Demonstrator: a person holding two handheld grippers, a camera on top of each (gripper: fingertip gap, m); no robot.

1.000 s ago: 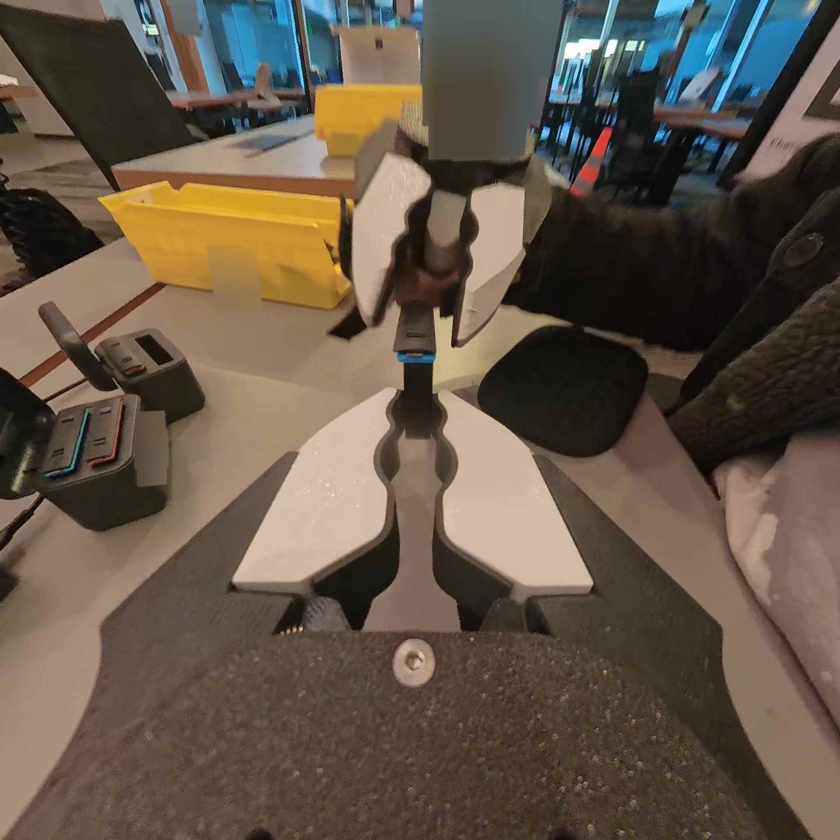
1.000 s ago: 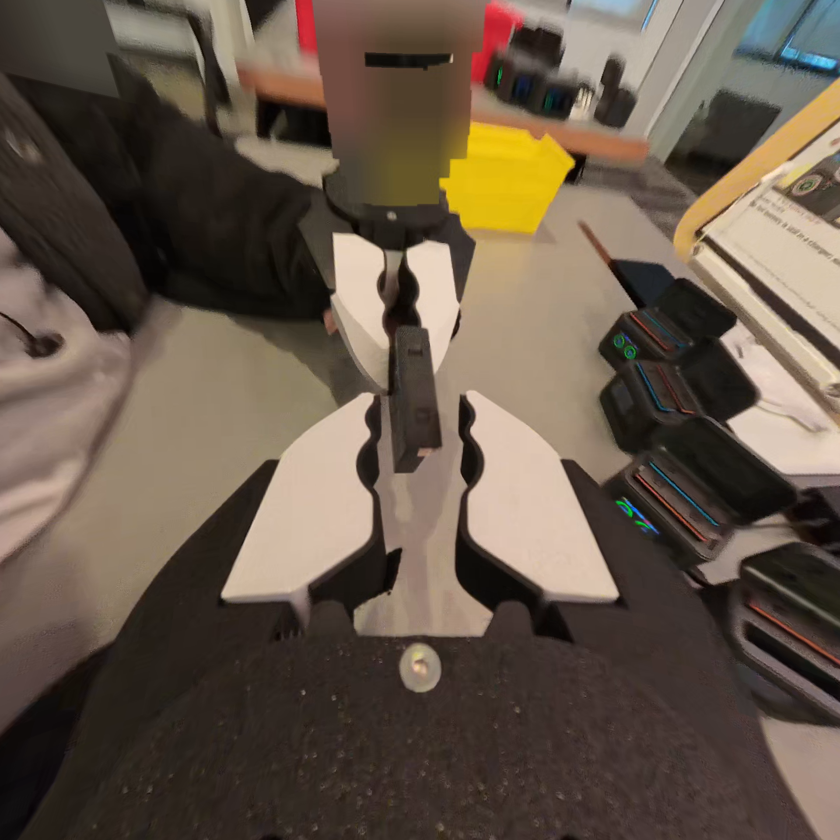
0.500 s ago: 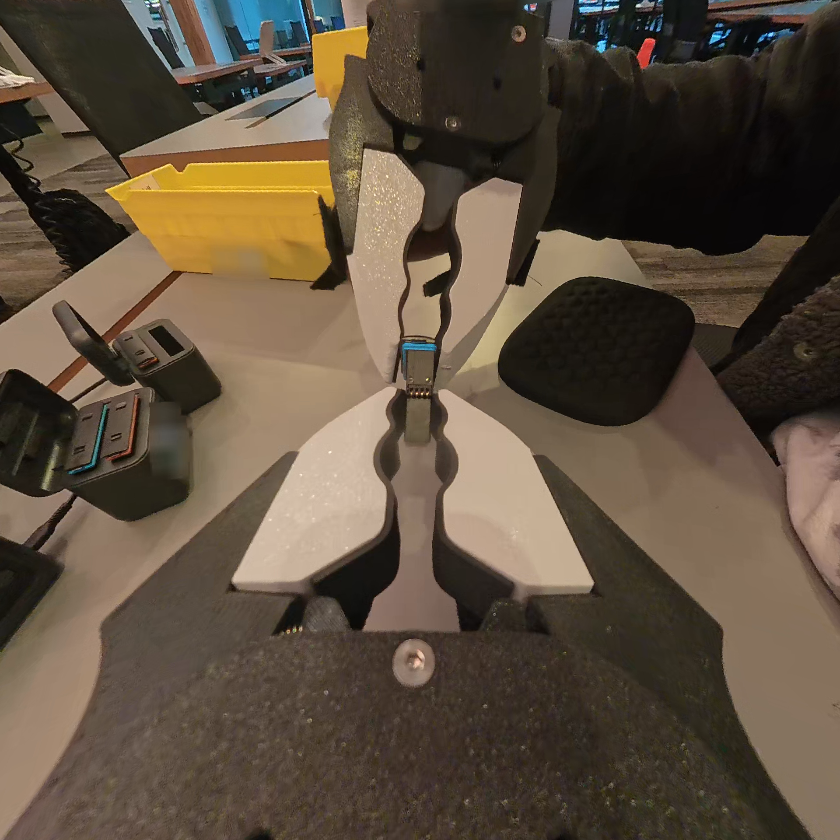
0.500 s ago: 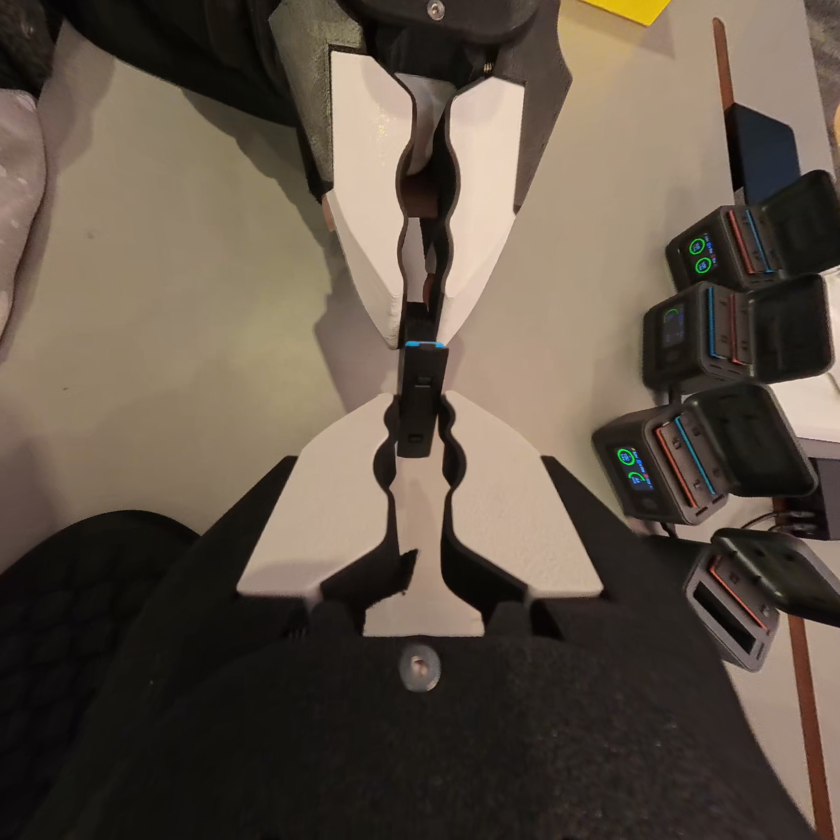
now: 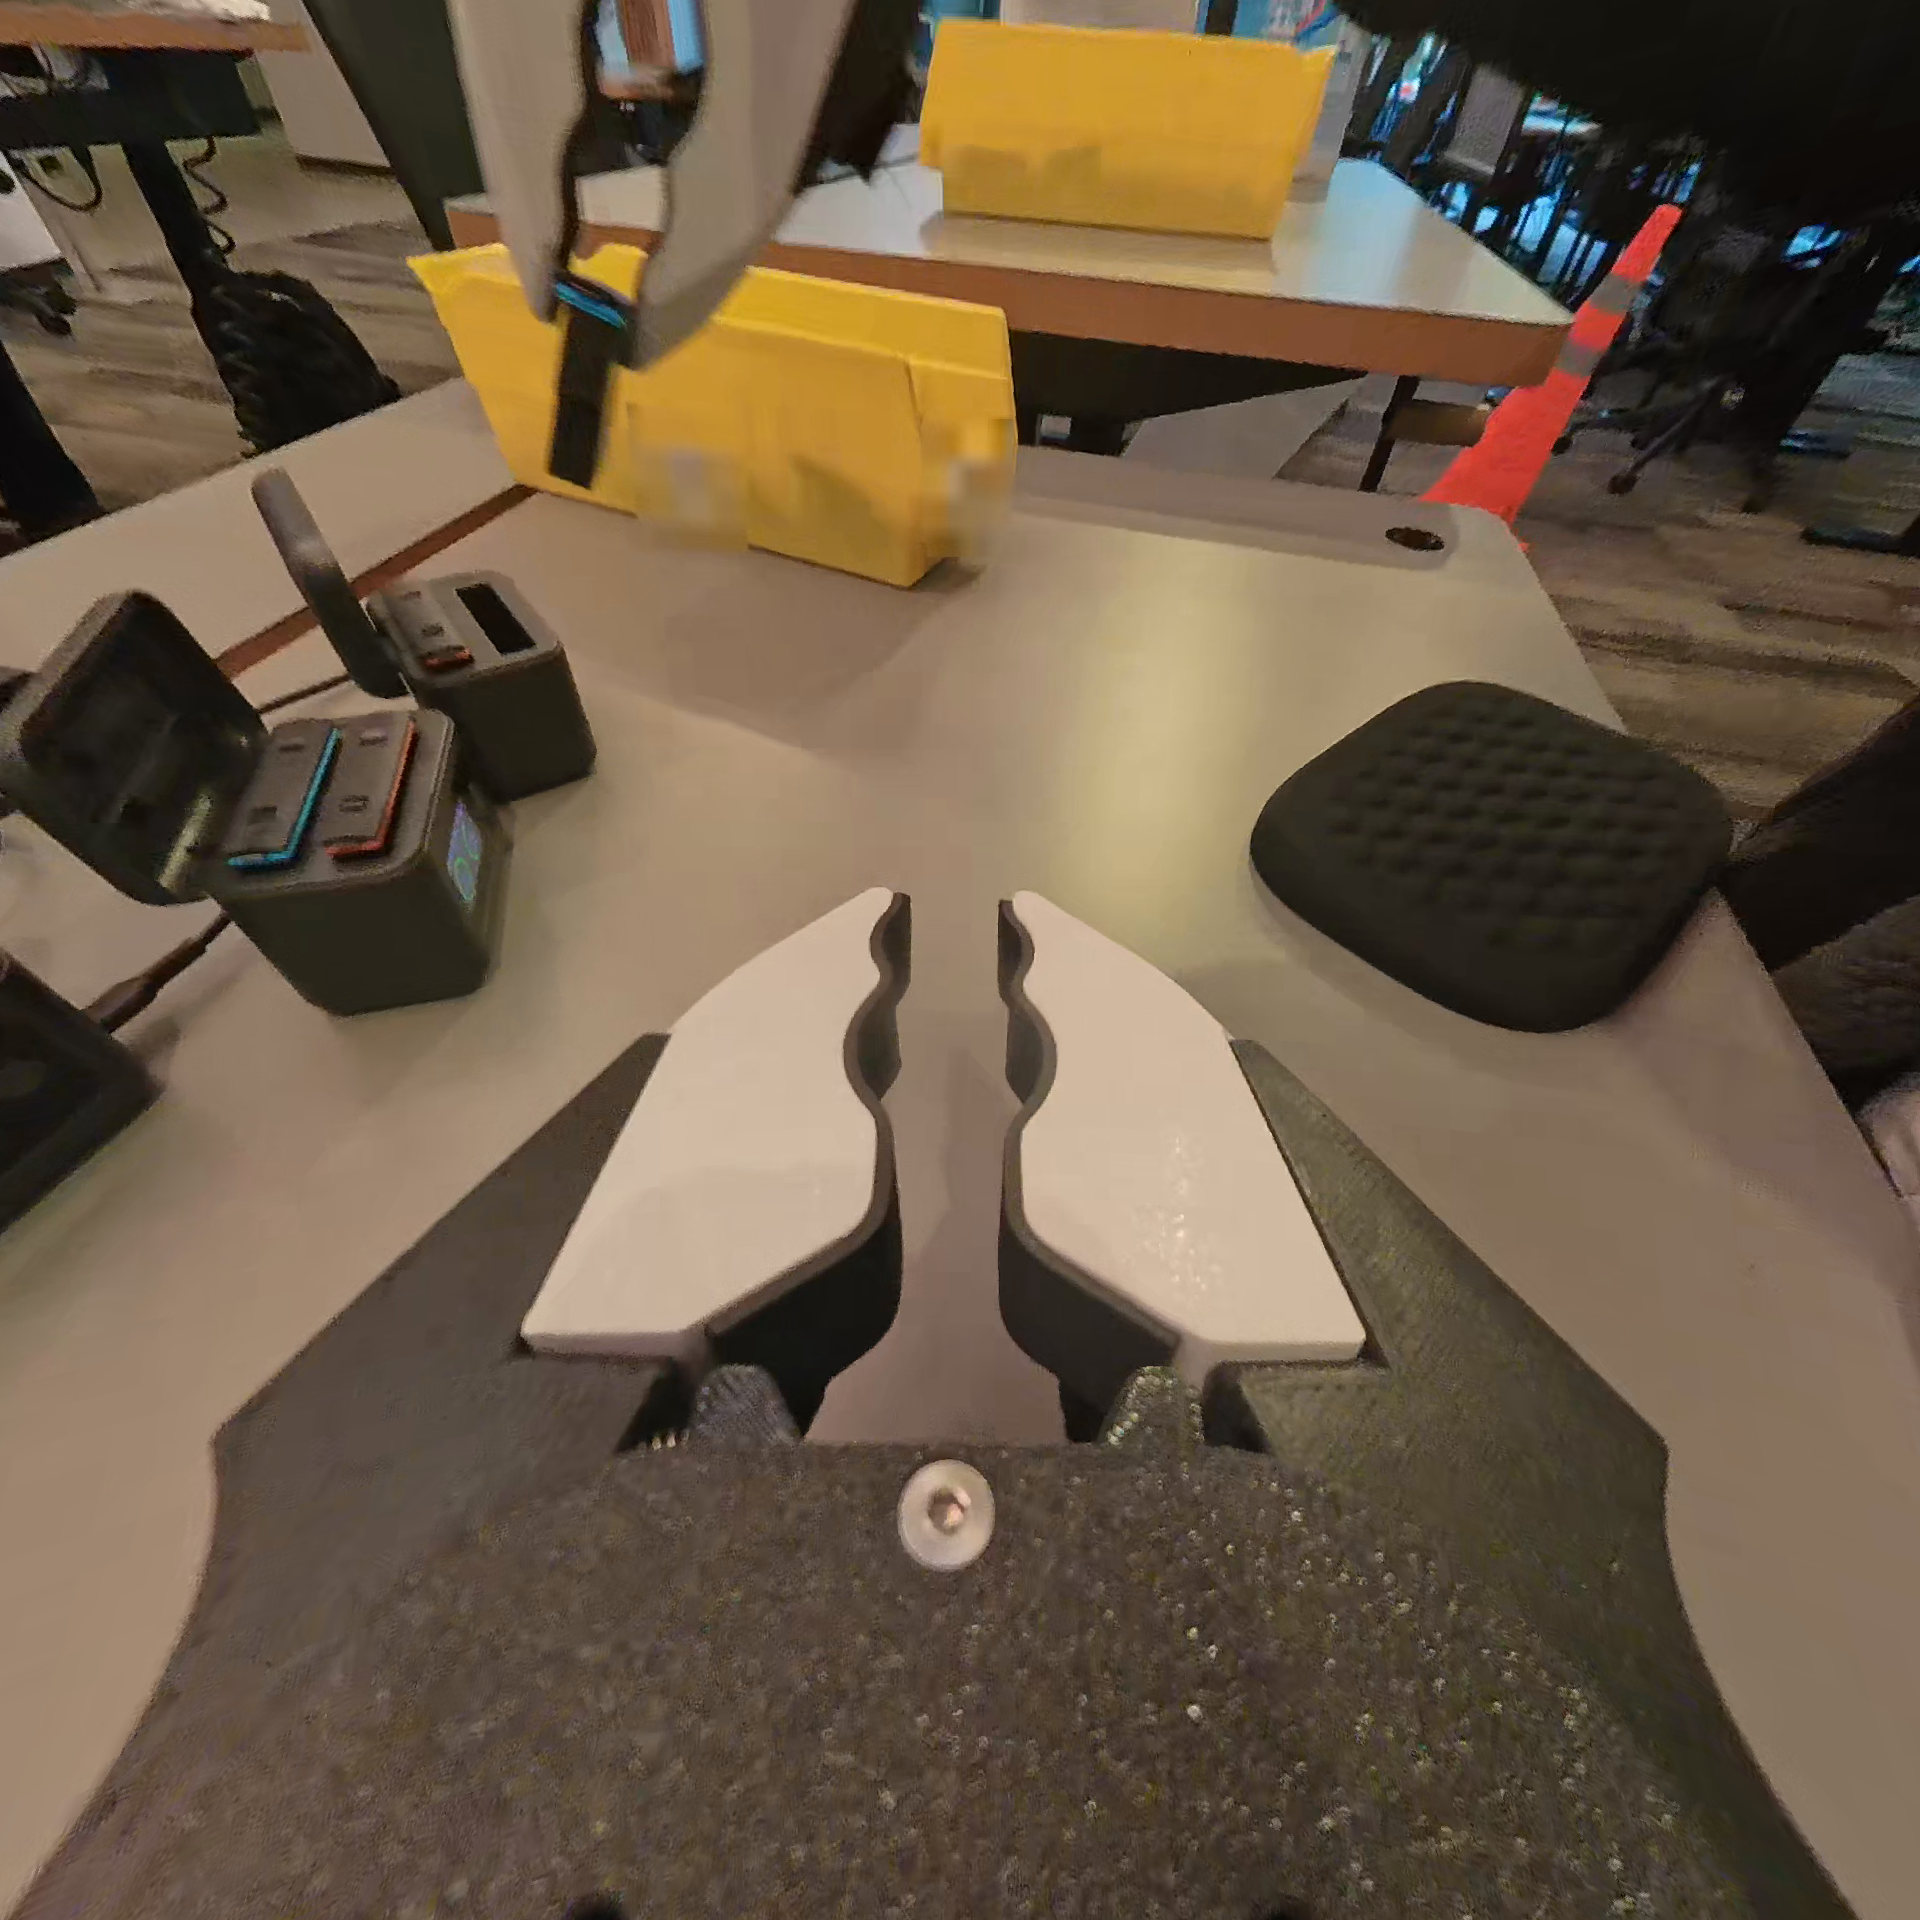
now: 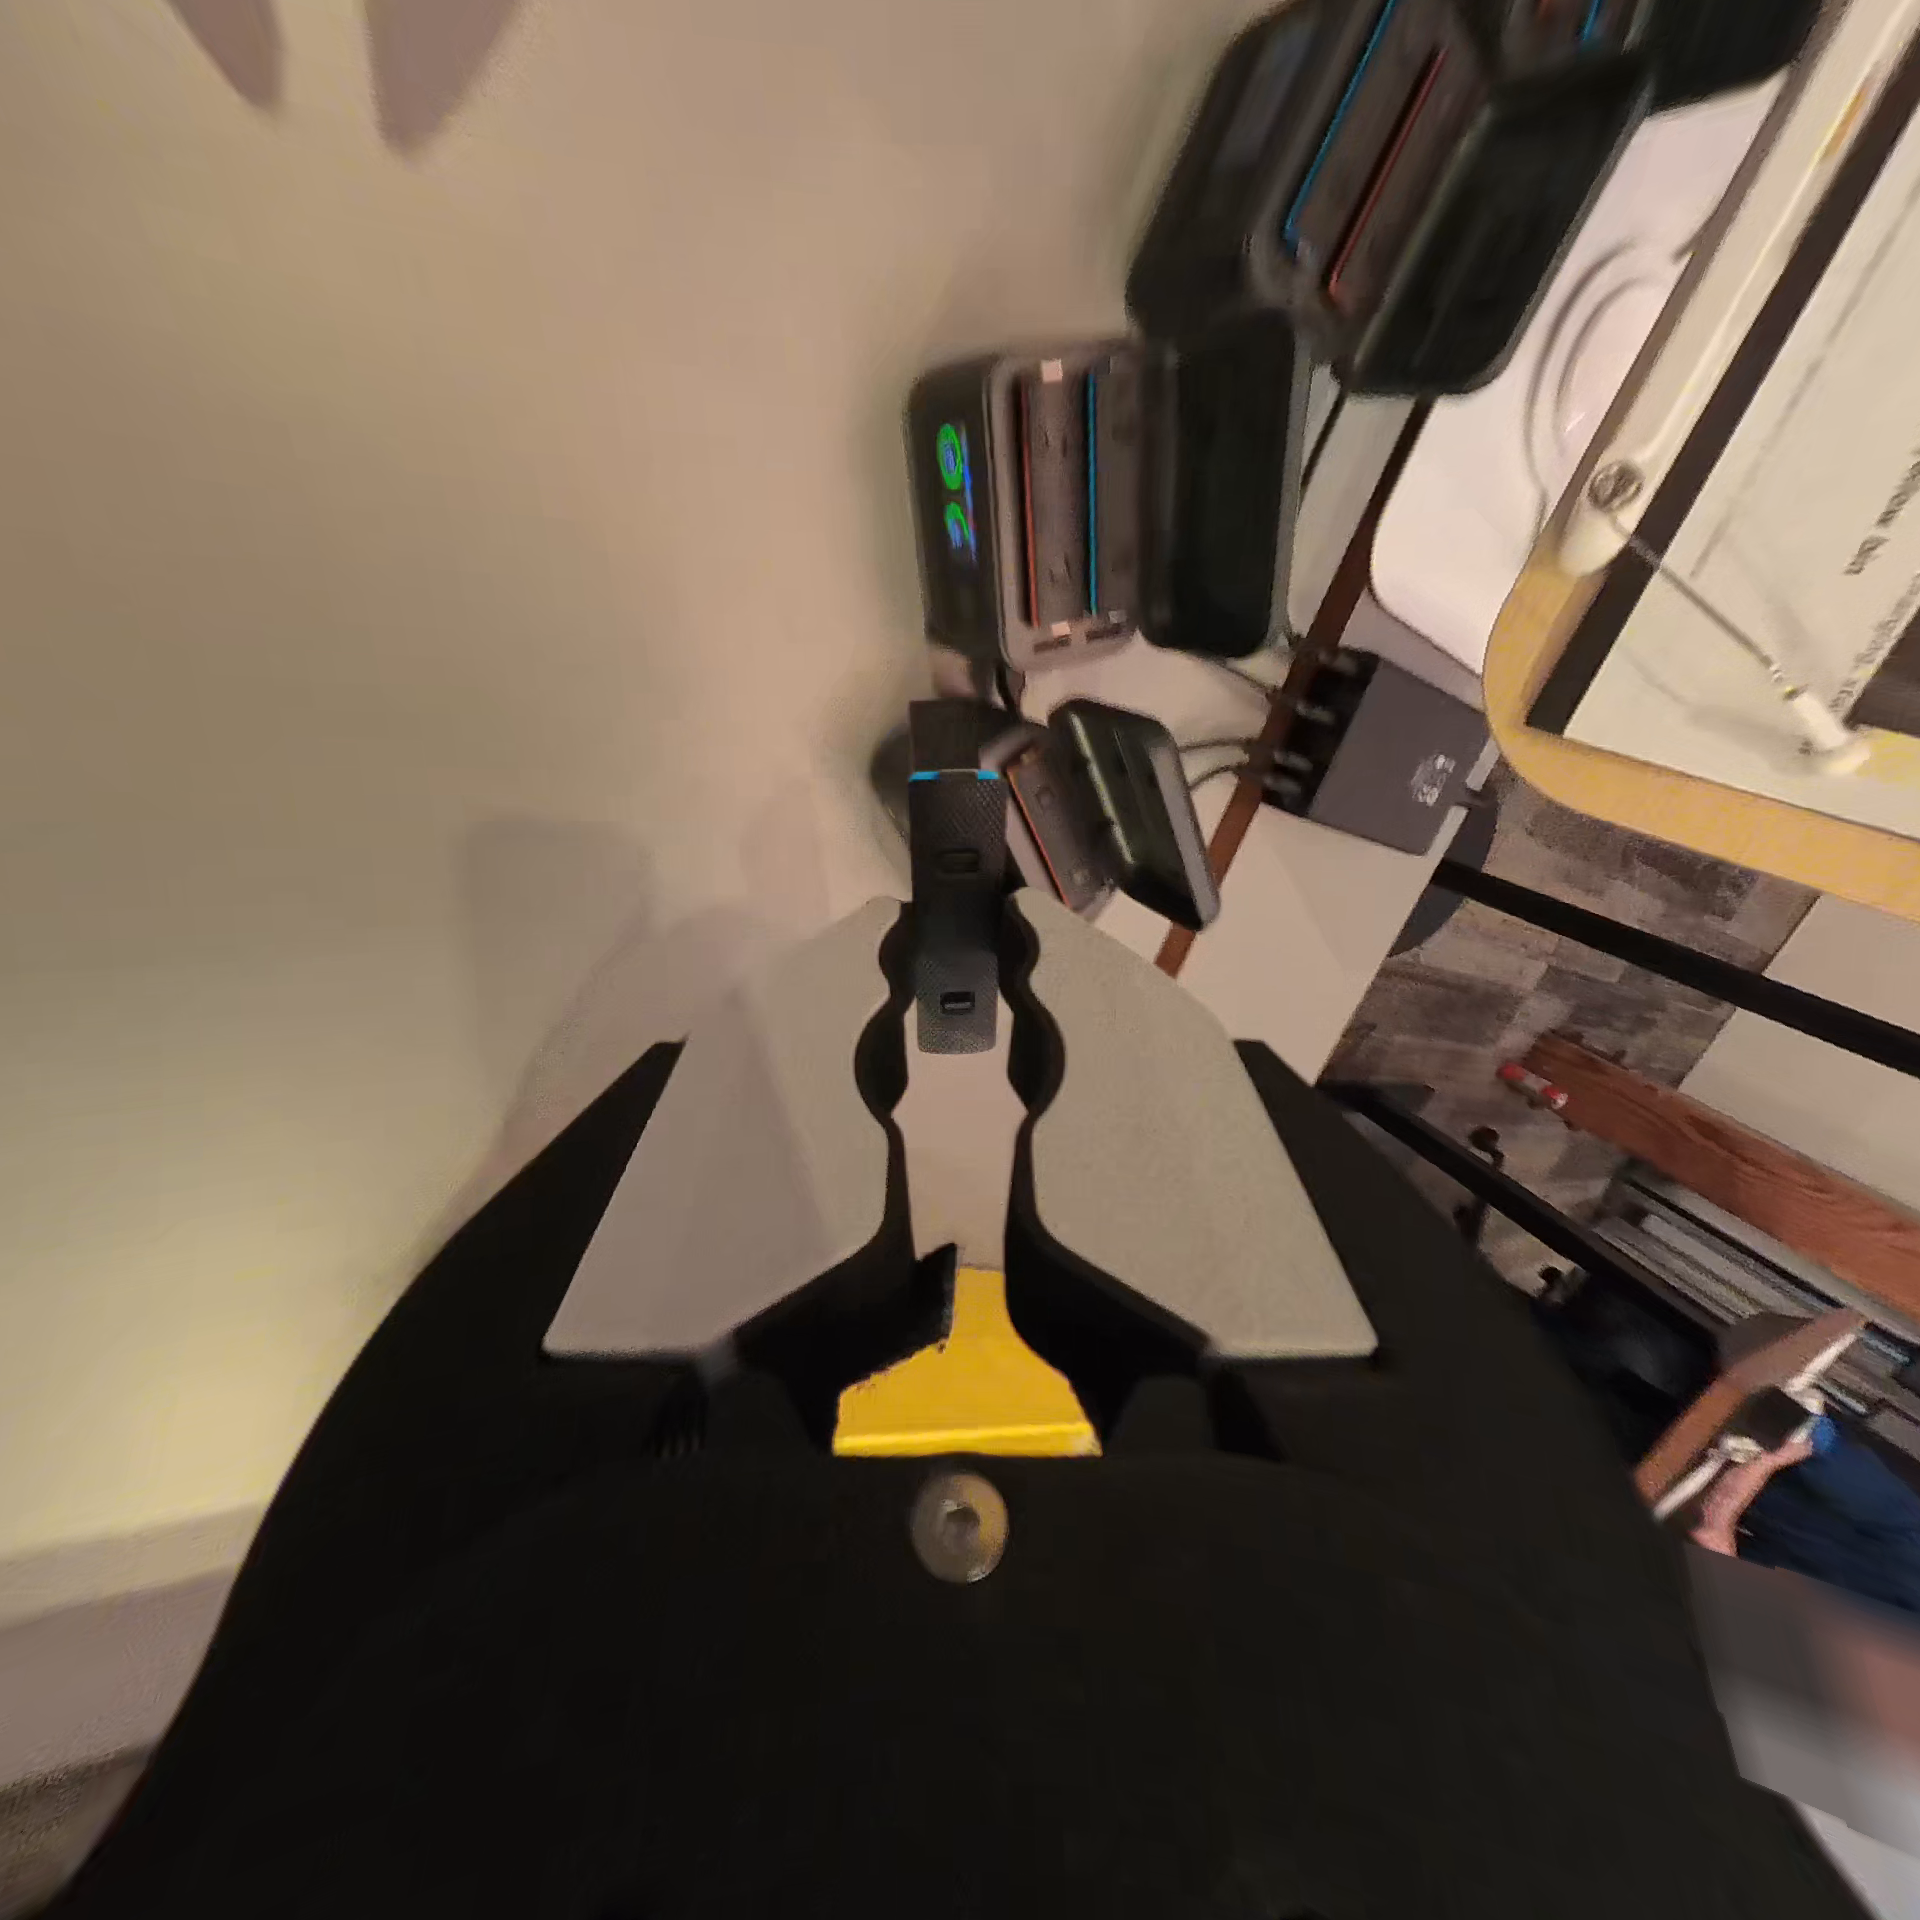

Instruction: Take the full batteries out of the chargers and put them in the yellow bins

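Now, far left in the left wrist view, two boxy matte-black chargers sit on the smooth grey worktop (image 5: pixel 1091 727): the nearer charger (image 5: pixel 353 862) has its hinged lid flipped up, two slim batteries seated inside, one edged blue and one edged red, and a small lit screen on its side. Just behind it, the second charger (image 5: pixel 488 686) shows an empty slot. Up above them comes the right gripper (image 5: pixel 592 301), its pale fingers pinched on a thin black battery (image 5: pixel 580 400) with a blue band at the top, the battery dangling in front of the glossy yellow bin (image 5: pixel 821 436). Centre frame, the left gripper (image 5: pixel 953 914) has its white, wavy-edged fingers slightly parted with nothing between them, only bare worktop. Off to the right lies a rounded black pad (image 5: pixel 1486 852) with a dimpled, quilted surface, and a second yellow bin (image 5: pixel 1117 125) rests on the far table.

Over in the right wrist view, heavily blurred, the same battery shows its knurled black skin clamped at the fingertips. Beyond it stand more open-lidded chargers, one with a green-glowing screen (image 6: pixel 956 499), and a grey power adapter (image 6: pixel 1382 769) further right.
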